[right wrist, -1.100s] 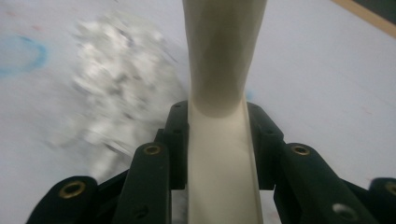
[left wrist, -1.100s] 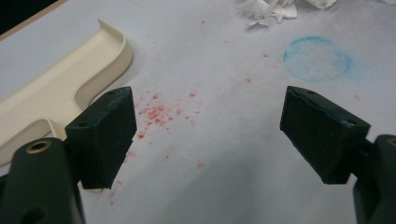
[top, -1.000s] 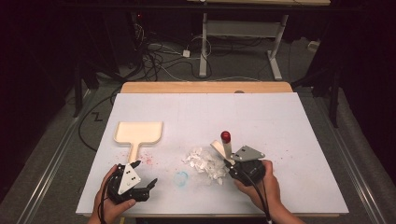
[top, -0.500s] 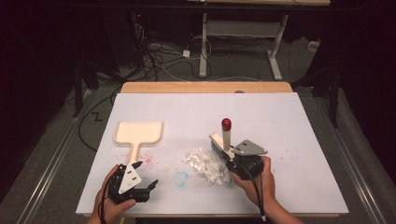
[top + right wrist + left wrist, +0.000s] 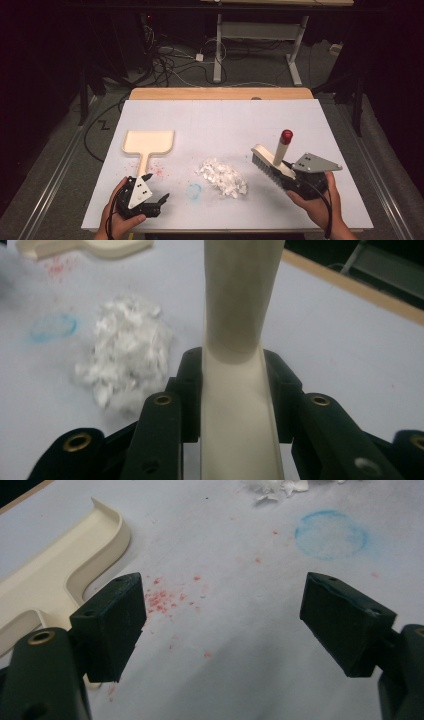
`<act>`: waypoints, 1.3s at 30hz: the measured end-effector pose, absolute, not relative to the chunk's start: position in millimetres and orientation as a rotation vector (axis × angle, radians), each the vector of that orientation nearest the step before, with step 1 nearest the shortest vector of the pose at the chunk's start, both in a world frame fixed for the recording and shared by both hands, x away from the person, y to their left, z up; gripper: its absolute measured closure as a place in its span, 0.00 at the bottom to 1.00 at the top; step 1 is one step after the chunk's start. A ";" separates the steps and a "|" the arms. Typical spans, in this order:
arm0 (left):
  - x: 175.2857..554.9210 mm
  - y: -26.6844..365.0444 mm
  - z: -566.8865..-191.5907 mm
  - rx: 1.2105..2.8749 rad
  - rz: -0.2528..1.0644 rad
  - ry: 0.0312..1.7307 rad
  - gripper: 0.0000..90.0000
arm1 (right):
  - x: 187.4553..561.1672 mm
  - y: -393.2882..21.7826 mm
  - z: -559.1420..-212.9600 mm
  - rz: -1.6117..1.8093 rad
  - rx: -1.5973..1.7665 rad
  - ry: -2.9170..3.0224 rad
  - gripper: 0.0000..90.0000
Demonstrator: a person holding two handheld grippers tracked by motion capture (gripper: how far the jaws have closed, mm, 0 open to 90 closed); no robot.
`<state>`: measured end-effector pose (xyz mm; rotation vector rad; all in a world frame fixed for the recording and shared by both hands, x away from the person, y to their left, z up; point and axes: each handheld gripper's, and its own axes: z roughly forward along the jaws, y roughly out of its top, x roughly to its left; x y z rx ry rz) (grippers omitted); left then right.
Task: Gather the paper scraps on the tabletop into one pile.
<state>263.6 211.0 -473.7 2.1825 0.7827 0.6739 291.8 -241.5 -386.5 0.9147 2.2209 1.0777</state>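
Observation:
A cream brush (image 5: 270,161) with grey bristles and a red-tipped handle hangs just above the table, right of a pile of white scraps (image 5: 222,177). My right gripper (image 5: 289,176) is shut on the brush's back. In the right gripper view the jaws clamp the cream brush body (image 5: 235,410), with the pile (image 5: 127,347) to the left. A cream dustpan (image 5: 149,141) lies at the left, its handle pointing toward me. My left gripper (image 5: 156,188) rests open just beyond the handle's end, with nothing between its jaws. The left gripper view shows the dustpan (image 5: 55,575) beside the left jaw.
A blue ring mark (image 5: 194,190) and red specks (image 5: 160,171) stain the white table top (image 5: 225,120). A wooden strip (image 5: 220,93) runs along the far edge. Cables and a metal stand sit on the dark floor beyond.
My right gripper has carried the brush to the right, away from the scrap pile it was beside. The left gripper has stayed where it was.

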 end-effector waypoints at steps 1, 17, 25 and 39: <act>263.5 210.9 -473.6 2.183 0.676 0.781 0.20 | 289.0 -246.1 -389.4 1.067 0.902 2.243 0.75; 265.3 207.5 -475.3 2.200 0.670 0.782 0.19 | 268.3 -210.3 -417.4 1.045 0.681 2.507 0.75; 265.8 207.5 -476.6 2.204 0.662 0.783 0.19 | 289.3 -180.6 -414.6 1.084 0.654 2.467 0.75; 263.9 209.4 -475.0 2.202 0.672 0.783 0.19 | 283.9 -219.9 -387.3 1.242 0.669 2.364 0.75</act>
